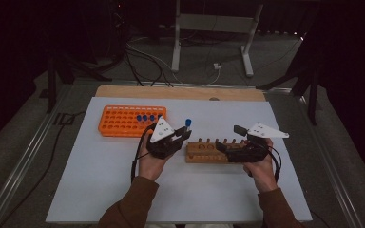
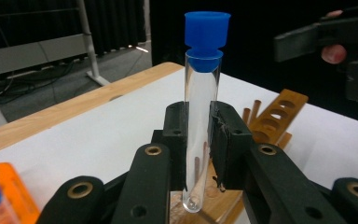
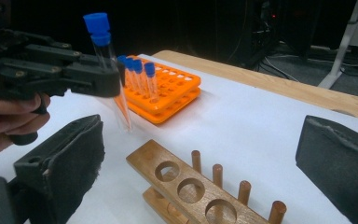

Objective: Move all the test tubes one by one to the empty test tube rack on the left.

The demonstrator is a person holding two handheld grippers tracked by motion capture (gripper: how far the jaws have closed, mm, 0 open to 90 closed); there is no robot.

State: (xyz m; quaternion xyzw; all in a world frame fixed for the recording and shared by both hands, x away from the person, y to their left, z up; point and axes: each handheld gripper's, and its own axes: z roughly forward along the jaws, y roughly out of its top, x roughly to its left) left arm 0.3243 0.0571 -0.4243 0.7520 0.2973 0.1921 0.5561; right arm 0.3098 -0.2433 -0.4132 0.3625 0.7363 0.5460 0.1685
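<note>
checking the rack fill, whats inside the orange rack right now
The orange rack holds four blue-capped tubes upright in a row near one end; its other visible holes look empty. The left gripper covers part of the rack's near end, so holes there are unseen.

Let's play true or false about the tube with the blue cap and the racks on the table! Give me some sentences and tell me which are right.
1. The left gripper is pinching a clear test tube with a blue cap. True.
2. The tube is lying flat on the table. False: it stands upright between the jaws, above the wooden rack.
3. The right gripper is open and holds nothing. True.
4. The orange rack has no tubes in it. False: a few blue-capped tubes stand in it.
5. The wooden rack's round holes are full. False: the ones seen in the right gripper view are free.
</note>
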